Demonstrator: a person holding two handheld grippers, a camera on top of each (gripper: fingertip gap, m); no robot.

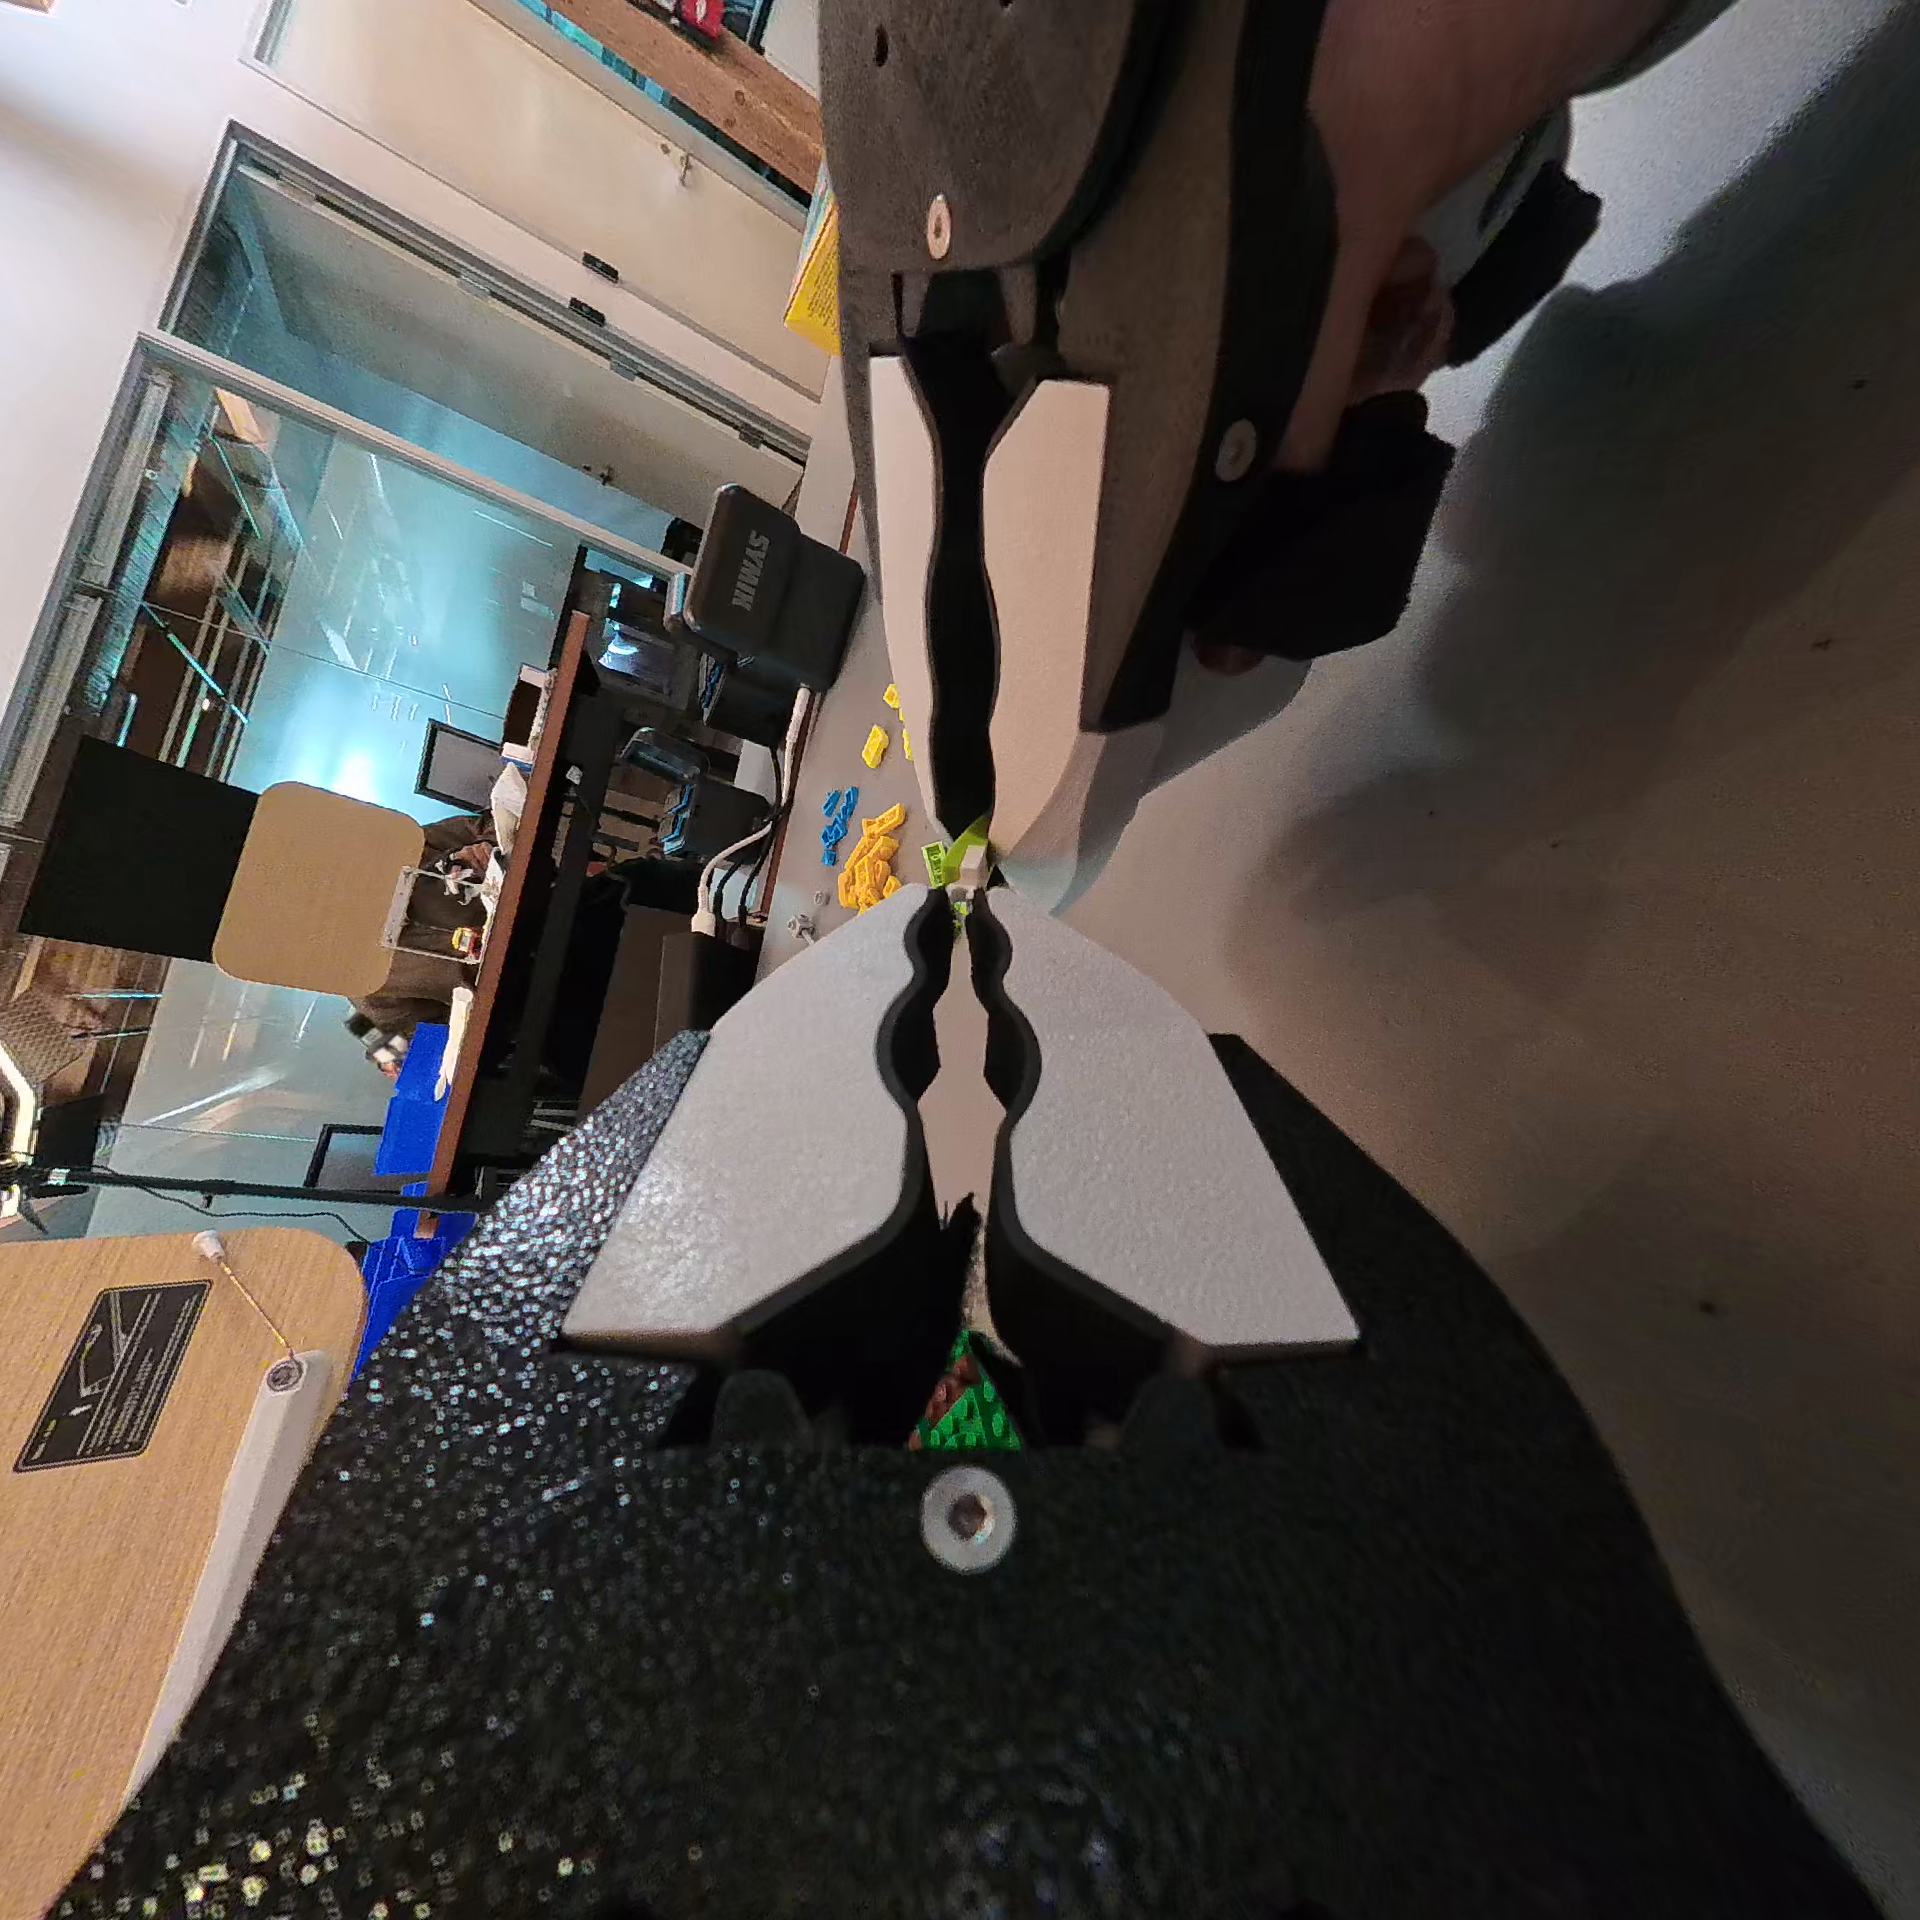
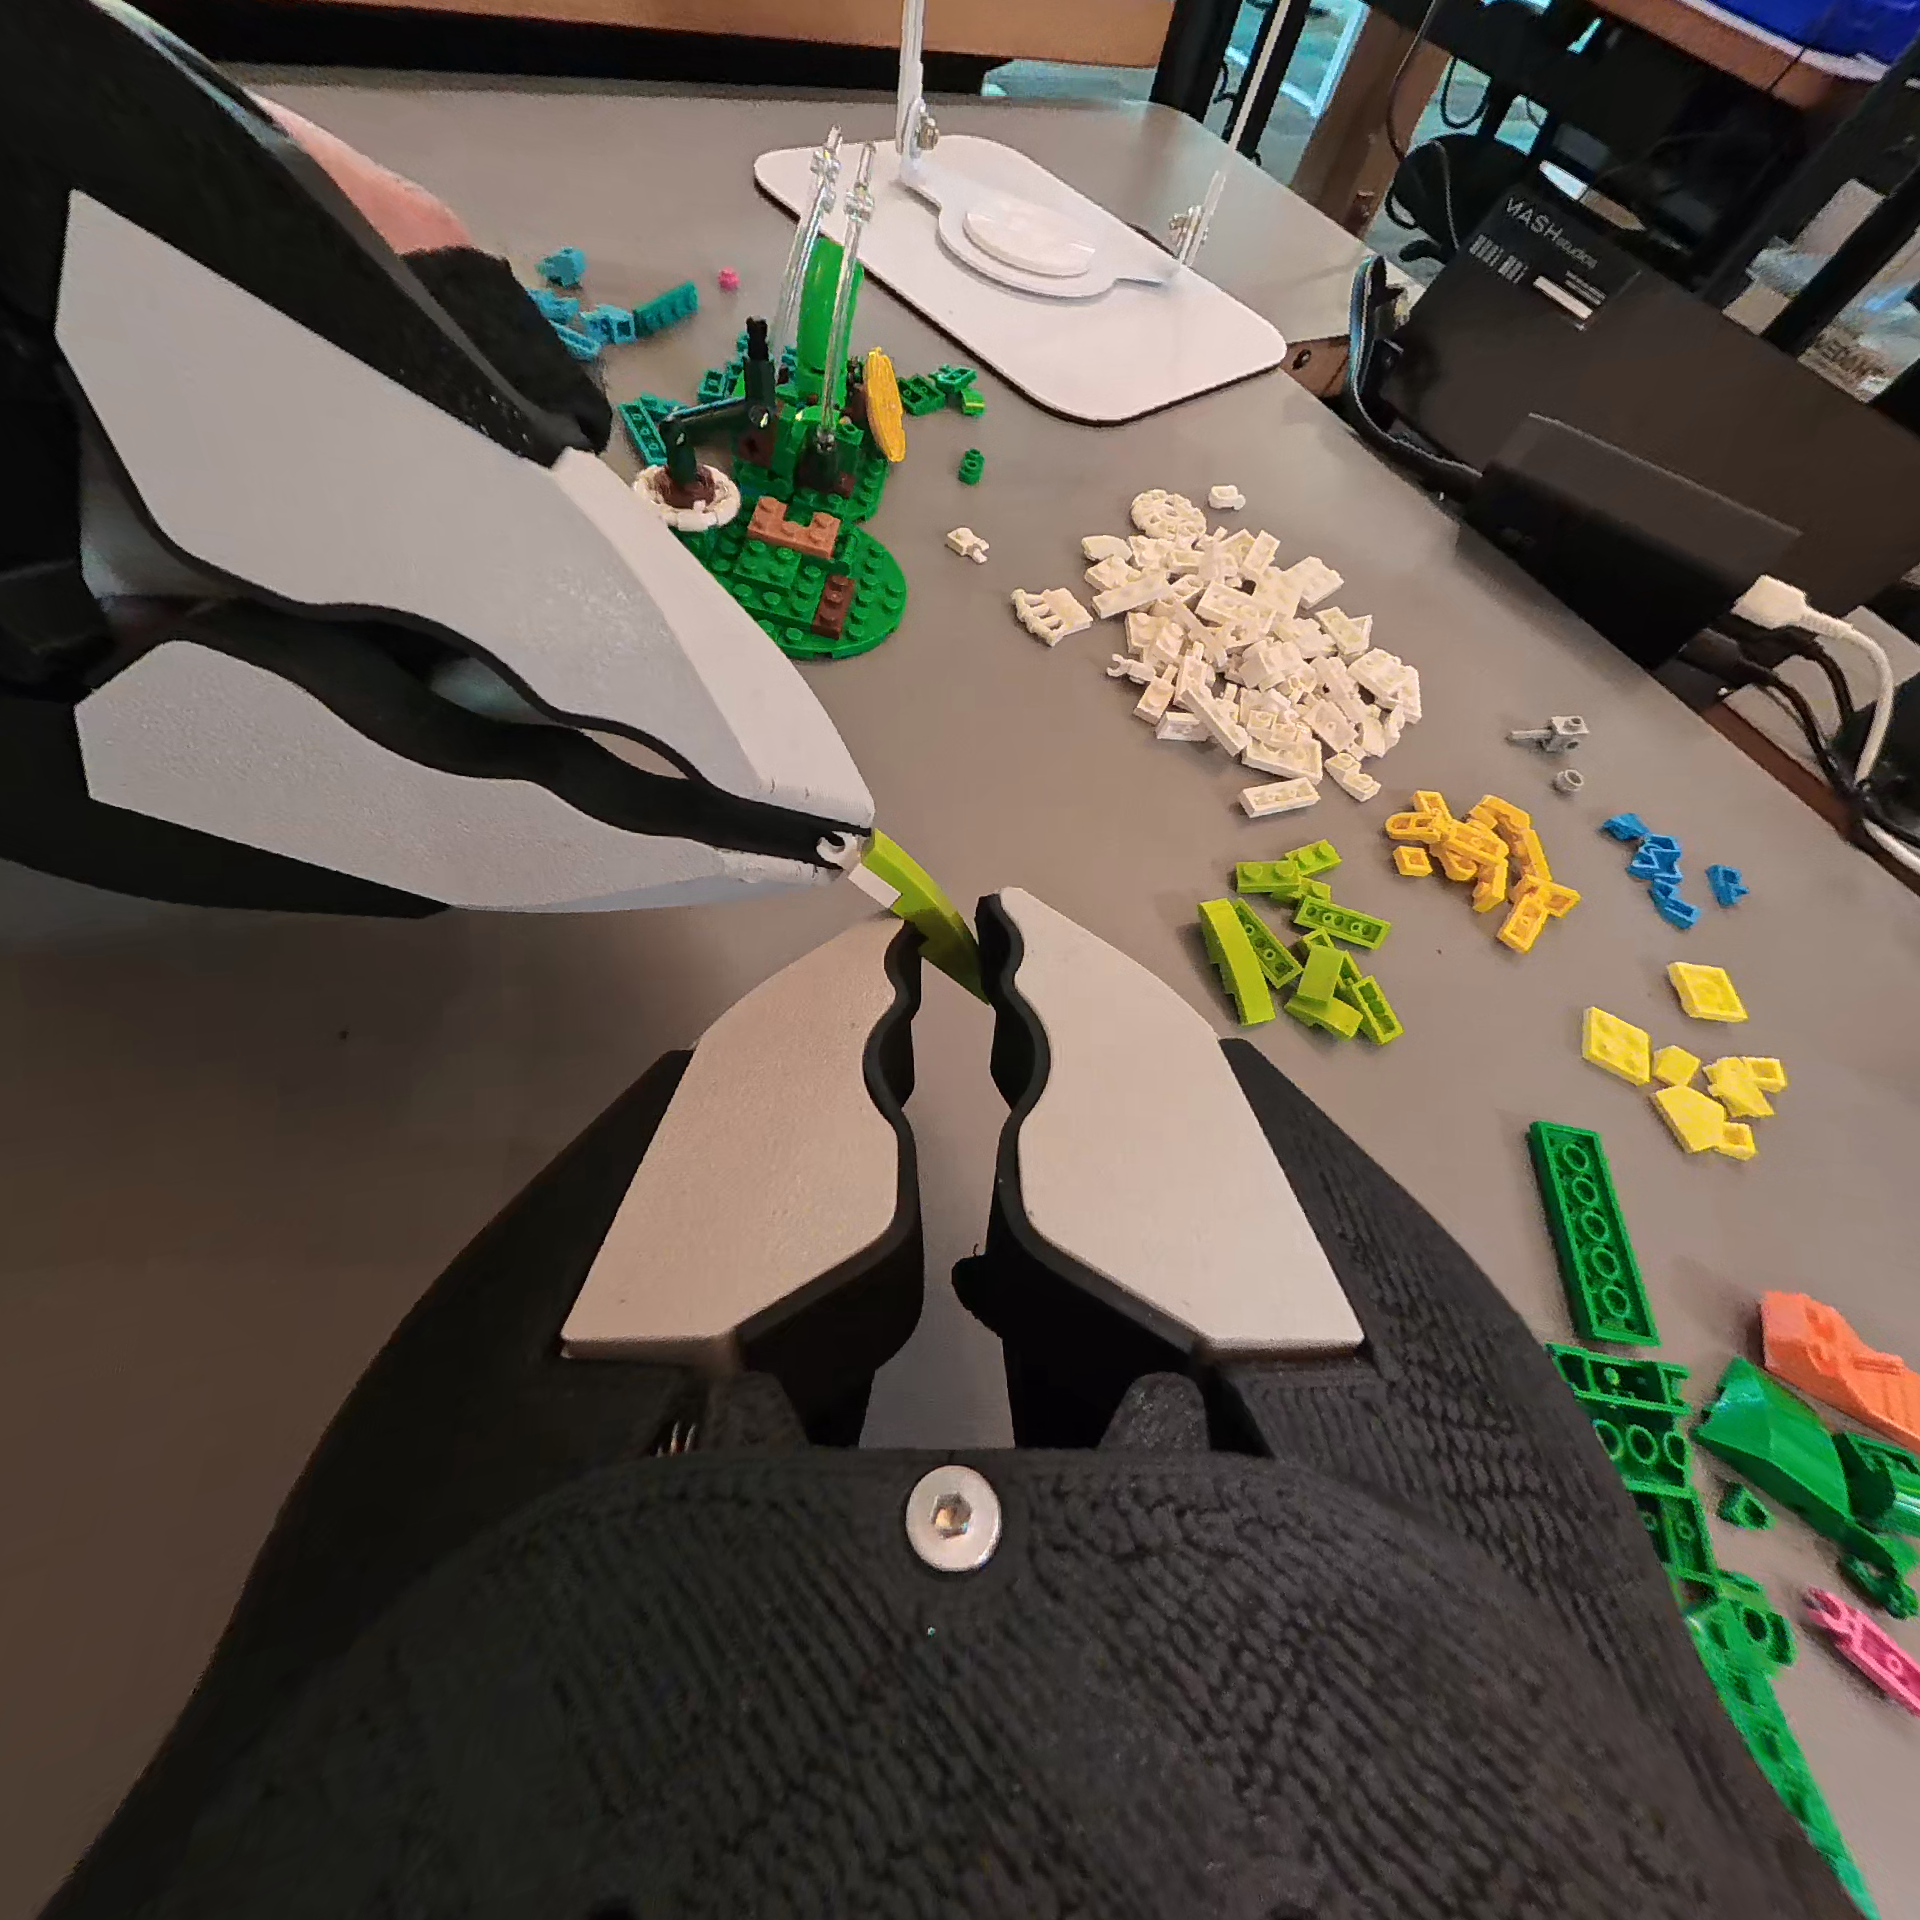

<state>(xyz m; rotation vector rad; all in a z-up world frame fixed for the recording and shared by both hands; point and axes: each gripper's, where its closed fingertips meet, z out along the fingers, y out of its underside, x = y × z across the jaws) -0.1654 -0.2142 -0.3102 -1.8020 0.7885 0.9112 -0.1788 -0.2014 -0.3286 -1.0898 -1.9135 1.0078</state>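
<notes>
An office-like workroom: glass partition walls (image 1: 343, 582), dark desks with cables (image 1: 540, 935), and a grey surface (image 2: 997, 727) strewn with sorted toy bricks (image 2: 1247, 644).

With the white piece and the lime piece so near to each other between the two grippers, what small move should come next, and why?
Probably press the two pieces gently together. The left gripper pinches a small white clip piece at its tips, the right gripper holds a curved lime piece, and the white one already lies against the lime one's upper end. Whether they are fully seated cannot be told.
</notes>
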